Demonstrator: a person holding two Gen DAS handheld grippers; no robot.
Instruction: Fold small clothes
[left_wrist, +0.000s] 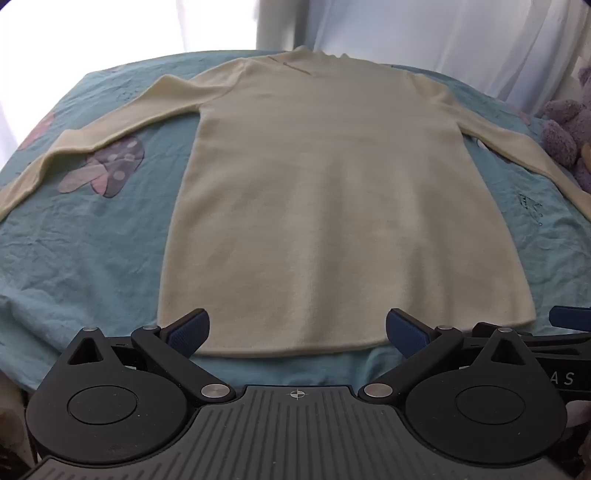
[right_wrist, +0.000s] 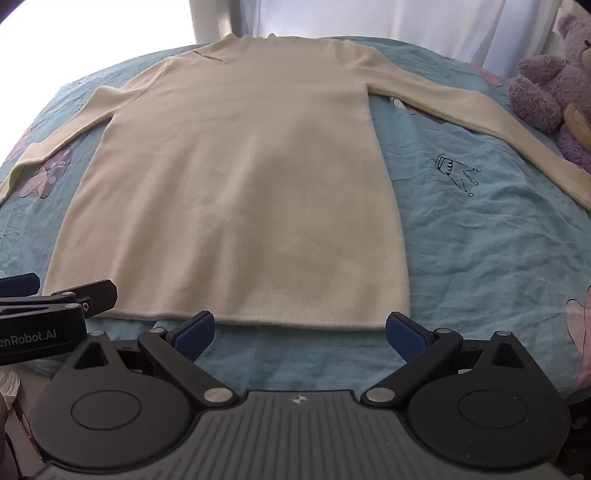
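Note:
A cream long-sleeved knit sweater (left_wrist: 332, 192) (right_wrist: 240, 177) lies flat on a teal bedsheet (left_wrist: 92, 240), hem toward me, collar at the far side, both sleeves spread out to the sides. My left gripper (left_wrist: 297, 330) hovers open over the hem, nothing between its blue pads. My right gripper (right_wrist: 299, 330) is open too, just short of the hem near the sweater's right corner, and holds nothing. In the right wrist view the left gripper's fingers (right_wrist: 74, 295) show at the left edge, near the hem's left corner.
The sheet (right_wrist: 480, 240) is wrinkled, printed with mushrooms (left_wrist: 107, 166) and a small crown drawing (right_wrist: 454, 173). A purple plush toy (right_wrist: 546, 88) (left_wrist: 569, 125) sits at the right edge beside the right sleeve. White curtains (left_wrist: 443, 33) hang behind the bed.

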